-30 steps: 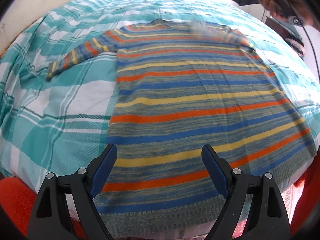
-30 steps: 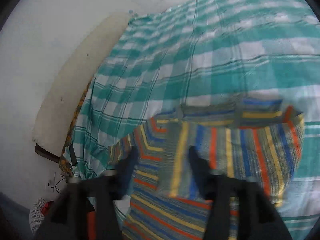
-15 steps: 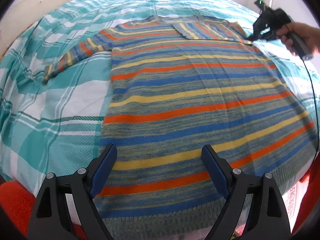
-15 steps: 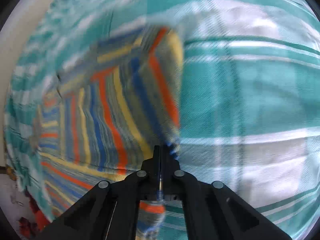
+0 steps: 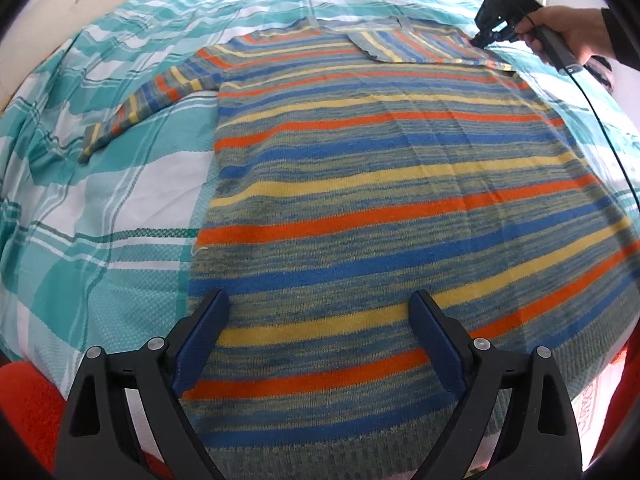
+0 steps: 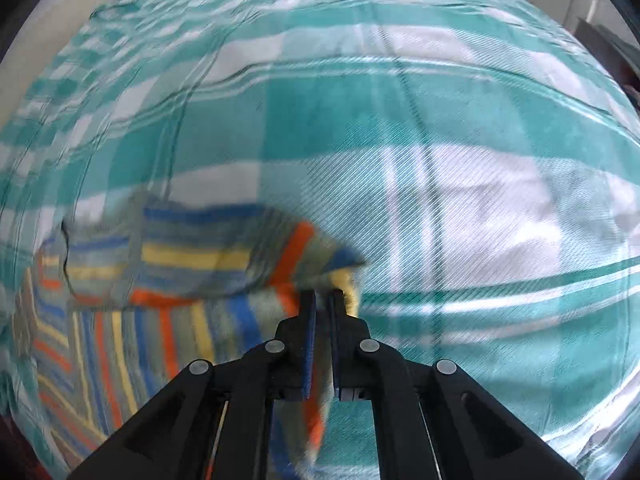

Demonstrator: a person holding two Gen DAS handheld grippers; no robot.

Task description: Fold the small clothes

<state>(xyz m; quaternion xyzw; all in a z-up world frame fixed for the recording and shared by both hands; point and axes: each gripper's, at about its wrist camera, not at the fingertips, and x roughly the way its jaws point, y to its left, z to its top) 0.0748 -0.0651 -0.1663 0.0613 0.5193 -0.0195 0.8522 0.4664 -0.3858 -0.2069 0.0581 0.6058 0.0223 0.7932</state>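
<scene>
A striped knit sweater (image 5: 380, 184) in blue, orange, yellow and grey lies flat on the bed, hem toward me. Its left sleeve (image 5: 136, 108) stretches out to the left. Its right sleeve (image 5: 416, 46) is folded across the chest near the collar. My left gripper (image 5: 318, 320) is open and empty just above the hem. My right gripper (image 6: 323, 298) is nearly closed on the sweater's shoulder fold (image 6: 304, 256); it also shows in the left wrist view (image 5: 482, 38) at the far right shoulder.
The bed is covered by a teal and white plaid sheet (image 5: 104, 200). A cream headboard or wall edge (image 5: 60, 12) lies at the far left. Red fabric (image 5: 24, 408) shows at the near bed edge. A cable (image 5: 600, 120) trails from the right gripper.
My right gripper came down, closed on the sweater at the right shoulder, and the right sleeve now lies folded across the chest. My left gripper has stayed open over the hem.
</scene>
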